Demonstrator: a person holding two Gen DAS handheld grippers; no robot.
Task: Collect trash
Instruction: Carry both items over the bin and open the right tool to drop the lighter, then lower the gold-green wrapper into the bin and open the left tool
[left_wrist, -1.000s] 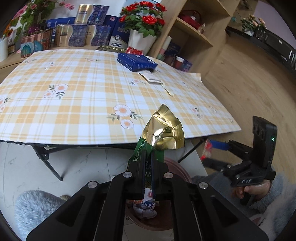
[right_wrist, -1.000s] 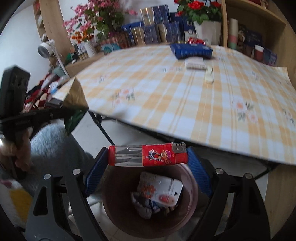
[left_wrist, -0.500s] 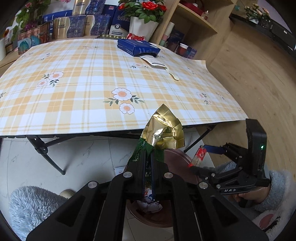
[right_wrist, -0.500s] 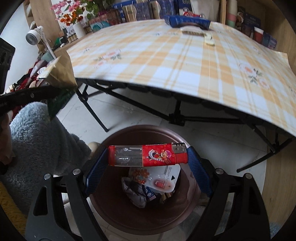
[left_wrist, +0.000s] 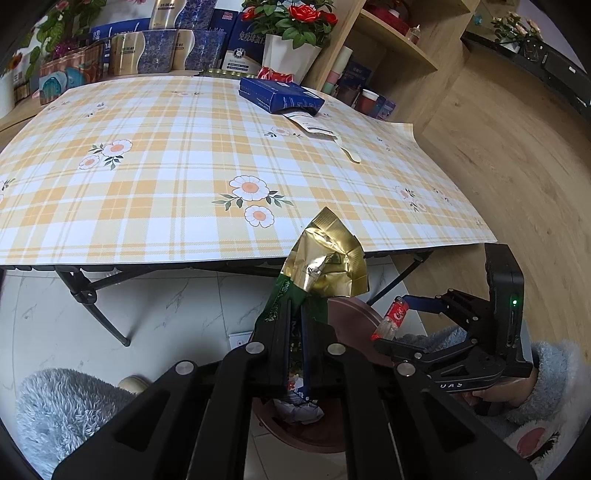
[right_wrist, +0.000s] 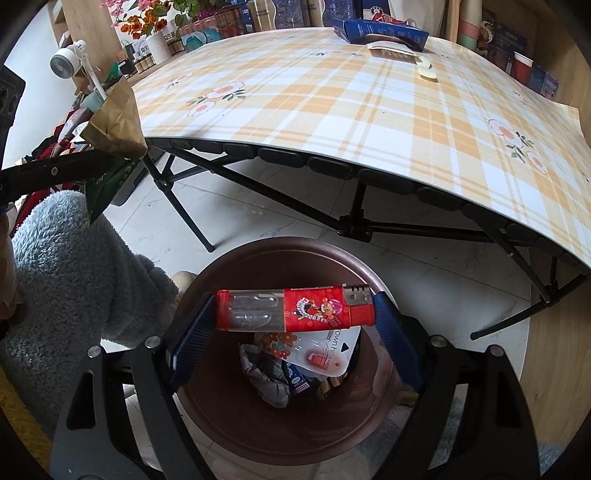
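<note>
Lighter (right_wrist: 293, 310) is lying crosswise, pinched end to end in the right hand-held gripper (right_wrist: 293, 314), hanging directly above the bin (right_wrist: 221, 417); left hand-held gripper (left_wrist: 295, 332) is pinching a wrapper (left_wrist: 325, 258) alongside.

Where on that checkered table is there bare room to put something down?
Most of the tablecloth is bare, from the near edge back to the flower pot. The far right is crowded: blue box, paper packet and pale strip.
</note>
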